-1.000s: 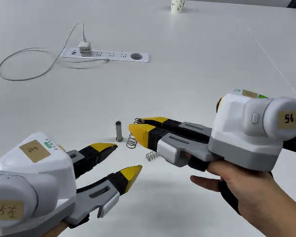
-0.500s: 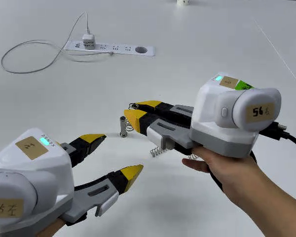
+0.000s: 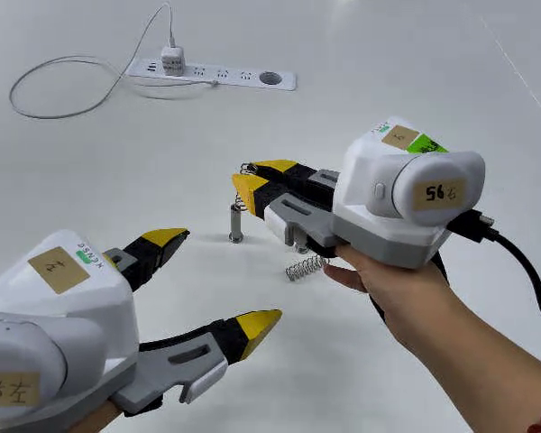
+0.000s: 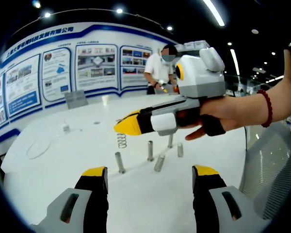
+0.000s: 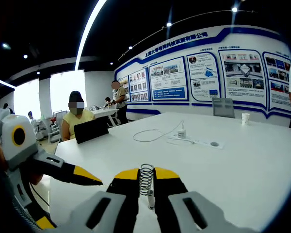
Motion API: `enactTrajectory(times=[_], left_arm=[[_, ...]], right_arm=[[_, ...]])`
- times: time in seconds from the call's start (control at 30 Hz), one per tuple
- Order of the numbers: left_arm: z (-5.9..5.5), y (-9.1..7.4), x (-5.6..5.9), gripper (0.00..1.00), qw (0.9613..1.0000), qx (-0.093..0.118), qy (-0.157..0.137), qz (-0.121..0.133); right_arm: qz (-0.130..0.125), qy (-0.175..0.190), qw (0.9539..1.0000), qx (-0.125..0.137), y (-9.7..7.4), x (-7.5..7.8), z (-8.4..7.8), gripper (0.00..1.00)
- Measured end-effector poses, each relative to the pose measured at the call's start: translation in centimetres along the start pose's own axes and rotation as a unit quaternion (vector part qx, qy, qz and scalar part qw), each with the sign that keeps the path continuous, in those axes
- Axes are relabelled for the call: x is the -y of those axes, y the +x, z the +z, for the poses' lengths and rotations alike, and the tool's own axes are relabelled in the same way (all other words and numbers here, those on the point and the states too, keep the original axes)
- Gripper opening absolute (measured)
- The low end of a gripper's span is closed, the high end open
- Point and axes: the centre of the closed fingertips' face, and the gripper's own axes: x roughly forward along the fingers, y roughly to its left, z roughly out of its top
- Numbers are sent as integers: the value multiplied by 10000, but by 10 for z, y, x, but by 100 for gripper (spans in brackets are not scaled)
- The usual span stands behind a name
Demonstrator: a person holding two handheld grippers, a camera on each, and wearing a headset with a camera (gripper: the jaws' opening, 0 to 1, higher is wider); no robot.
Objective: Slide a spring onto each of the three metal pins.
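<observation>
- The right gripper (image 3: 250,177) is near the middle of the bench (image 3: 388,72). Its jaws are narrow and pinch a spring (image 3: 240,204) near their yellow tips.
- In the right gripper view, the spring (image 5: 146,180) stands up straight between the jaws of the right gripper (image 5: 146,174). A pin (image 5: 150,199) sits right under its bottom end. I cannot tell if the spring is on the pin or just above it.
- From the head view the pin (image 3: 236,223) stands up on the bench, just under the jaw tips. Its top is hard to see.
- The left gripper (image 3: 218,278) is by the near left corner of the bench. Its jaws are wide apart and hold nothing. Its body is cut off at the bottom of the head view.
- In the left gripper view, the left gripper (image 4: 150,171) points at the pins. The spring (image 4: 121,141) hangs over the nearest pin (image 4: 120,162).
- A second pin (image 4: 150,150) stands close behind. More small grey bits are past it, partly under the right gripper, and I cannot make them out.
- A loose spring (image 3: 307,267) lies flat on the bench, just beside the hand (image 3: 388,289) that holds the right gripper.
- A power strip (image 3: 212,75) lies by the far left corner. Its white cord (image 3: 36,68) makes a loop.
</observation>
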Motion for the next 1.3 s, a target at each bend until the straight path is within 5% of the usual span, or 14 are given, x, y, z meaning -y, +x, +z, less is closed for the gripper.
enactTrajectory(times=[0.77,1.3], left_arm=[[-6,1,3,83,9998,-61,-177,-80],[-8,1,3,82,9998,-125,-132,-52]], right_arm=[[-85,-298,9991,-299,20,5,-23,11],[-261,-563,9945,-841,26,4,-56,12]])
